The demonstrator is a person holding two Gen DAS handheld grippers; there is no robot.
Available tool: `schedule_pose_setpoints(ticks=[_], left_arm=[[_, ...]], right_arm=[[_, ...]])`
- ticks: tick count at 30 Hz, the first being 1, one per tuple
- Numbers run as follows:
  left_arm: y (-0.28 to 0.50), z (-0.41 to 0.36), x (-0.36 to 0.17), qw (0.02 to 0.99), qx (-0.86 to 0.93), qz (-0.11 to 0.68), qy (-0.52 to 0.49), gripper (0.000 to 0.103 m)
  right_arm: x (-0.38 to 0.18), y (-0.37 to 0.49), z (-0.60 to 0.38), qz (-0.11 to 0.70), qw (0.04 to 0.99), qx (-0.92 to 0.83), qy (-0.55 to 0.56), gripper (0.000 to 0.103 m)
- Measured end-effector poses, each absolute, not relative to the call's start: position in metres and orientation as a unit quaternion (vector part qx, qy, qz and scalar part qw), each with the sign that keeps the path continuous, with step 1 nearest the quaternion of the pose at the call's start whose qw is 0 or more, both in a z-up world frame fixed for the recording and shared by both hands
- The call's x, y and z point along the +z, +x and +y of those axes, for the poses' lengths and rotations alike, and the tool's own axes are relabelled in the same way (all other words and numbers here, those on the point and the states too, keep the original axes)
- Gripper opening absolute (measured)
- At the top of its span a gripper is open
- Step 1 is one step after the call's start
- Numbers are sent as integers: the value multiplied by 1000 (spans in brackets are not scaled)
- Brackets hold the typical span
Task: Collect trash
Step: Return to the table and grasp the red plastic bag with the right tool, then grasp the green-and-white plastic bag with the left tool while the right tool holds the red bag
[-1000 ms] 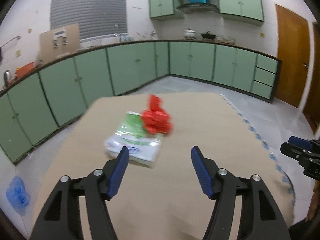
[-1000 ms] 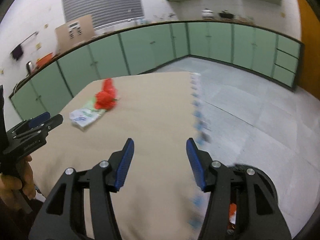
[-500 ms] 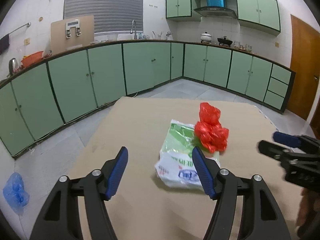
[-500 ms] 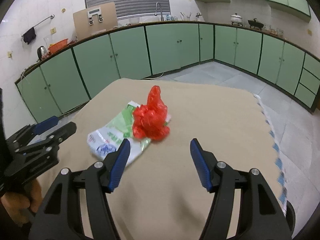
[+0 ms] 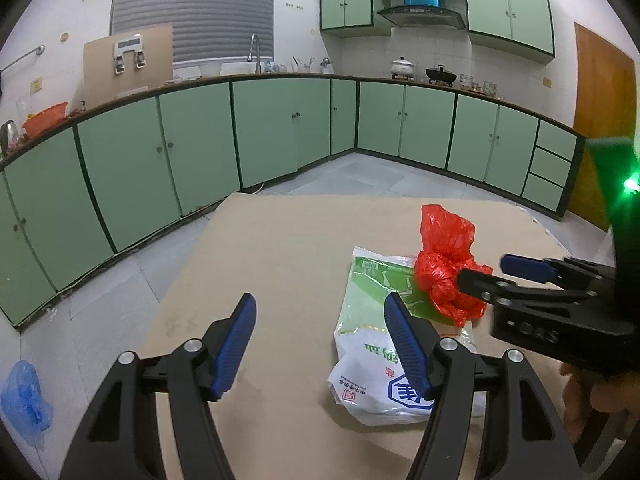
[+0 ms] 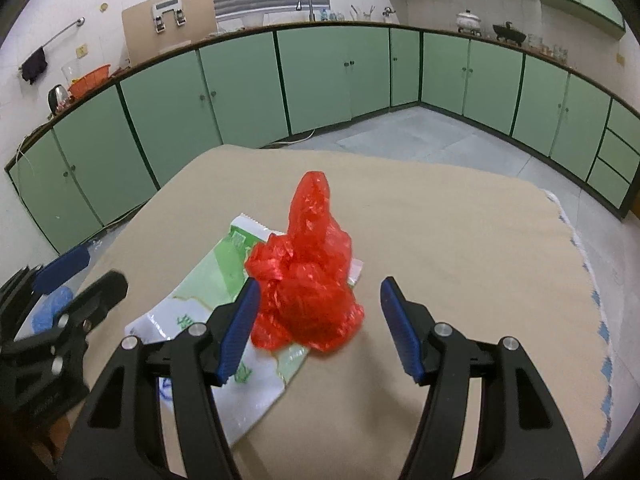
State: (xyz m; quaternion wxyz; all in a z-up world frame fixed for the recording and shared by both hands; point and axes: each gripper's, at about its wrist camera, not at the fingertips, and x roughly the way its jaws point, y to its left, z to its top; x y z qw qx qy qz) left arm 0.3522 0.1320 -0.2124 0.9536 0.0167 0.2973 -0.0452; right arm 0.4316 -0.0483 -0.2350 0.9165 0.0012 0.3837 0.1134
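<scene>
Red plastic bag [image 6: 308, 276] atop green-white wrapper [image 6: 208, 312], right hand-held gripper [image 6: 316, 328] open nr it

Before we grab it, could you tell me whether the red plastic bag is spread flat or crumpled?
Crumpled: the red plastic bag sits bunched, one end peaking upward.

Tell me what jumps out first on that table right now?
A crumpled red plastic bag lies mid-table on a green-and-white wrapper. The right gripper frames the bag, jaws open around it without pressing. The left gripper, open and empty, hangs beside the wrapper's left edge.
</scene>
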Motion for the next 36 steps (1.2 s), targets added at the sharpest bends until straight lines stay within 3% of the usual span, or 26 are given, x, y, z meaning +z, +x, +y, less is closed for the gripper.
schedule_pose_setpoints(ticks=[4,7,11,13,18,22,30,31,32,33,36], left_arm=[[355,136,-217,952,-43,302,11,65],[358,136,-221,950,-39,309,8,65],[366,135,-225,945,-47,323,-1,52],[365,134,-224,946,-46,322,0,52],[349,132,-219,945,-45,325,-5,52],[335,127,-222,939,-45,339,-11,63],[335,95,-242,924,-44,380,-2,72],[339,93,-244,921,-37,389,-1,66],[343,94,-249,916,-33,400,2,45],[348,92,-254,909,-32,416,5,36],[347,89,-254,910,-38,414,8,21]], right_arm=[[-243,441,-42,390,914,113,-4,59],[-252,445,-40,409,905,118,-6,41],[-253,440,-40,409,903,130,-10,26],[-247,435,-42,399,907,136,-13,23],[-235,421,-56,381,914,140,7,22],[-228,408,-73,371,919,134,20,22],[-224,386,-95,363,923,126,22,21],[-222,382,-99,361,924,125,22,21],[-221,379,-102,360,924,125,22,21],[-220,377,-105,359,925,124,22,21],[-221,364,-114,365,923,121,29,21]])
